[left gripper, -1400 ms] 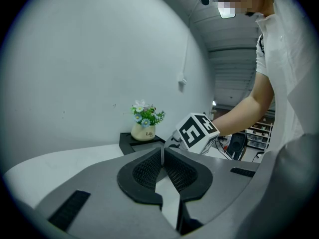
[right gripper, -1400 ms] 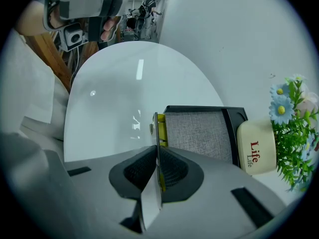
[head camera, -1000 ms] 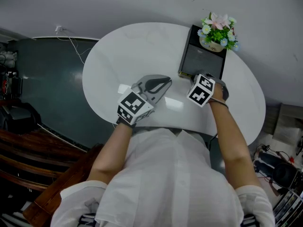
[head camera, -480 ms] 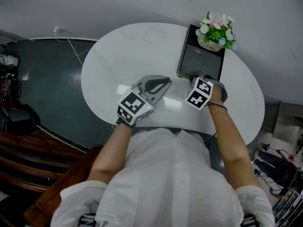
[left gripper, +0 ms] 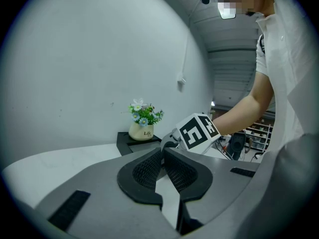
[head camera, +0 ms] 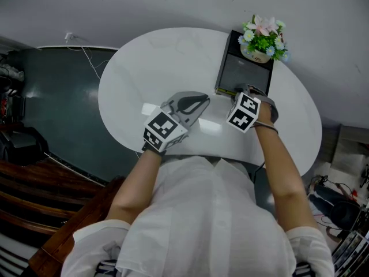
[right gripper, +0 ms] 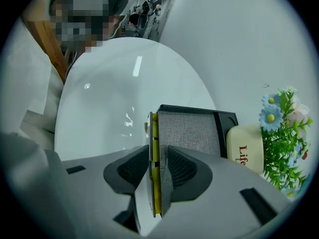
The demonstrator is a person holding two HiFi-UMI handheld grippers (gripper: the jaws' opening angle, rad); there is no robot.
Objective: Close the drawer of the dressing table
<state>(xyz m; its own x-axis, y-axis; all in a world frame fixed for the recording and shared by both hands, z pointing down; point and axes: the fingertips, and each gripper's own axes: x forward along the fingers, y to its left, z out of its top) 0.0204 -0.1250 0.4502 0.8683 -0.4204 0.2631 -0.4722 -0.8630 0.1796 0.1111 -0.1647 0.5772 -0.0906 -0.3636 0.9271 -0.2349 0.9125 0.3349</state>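
The dressing table is a small black case (head camera: pixel 232 44) at the back right of the white oval table (head camera: pixel 144 68). Its drawer (head camera: pixel 245 74) stands pulled out toward me, grey lining showing. My right gripper (head camera: pixel 247 92) is shut on the drawer front (right gripper: pixel 154 148), a thin white panel with a yellow edge, held between the pads. Behind the panel lie the grey lining (right gripper: pixel 189 131) and the black case (right gripper: pixel 227 117). My left gripper (head camera: pixel 199 101) hovers over the table's middle, left of the drawer, shut with nothing between its pads (left gripper: pixel 149 169).
A cream flower pot (head camera: pixel 260 52) with green leaves and pale blooms sits on the case, seen also as the flower pot (right gripper: pixel 245 151) and the flower pot (left gripper: pixel 142 129). A grey wall runs behind the table. Dark floor, a cable and wooden furniture lie to the left.
Hardly anything differs. The right gripper with the drawer front has shifted only a hair, and the left gripper has stayed in place.
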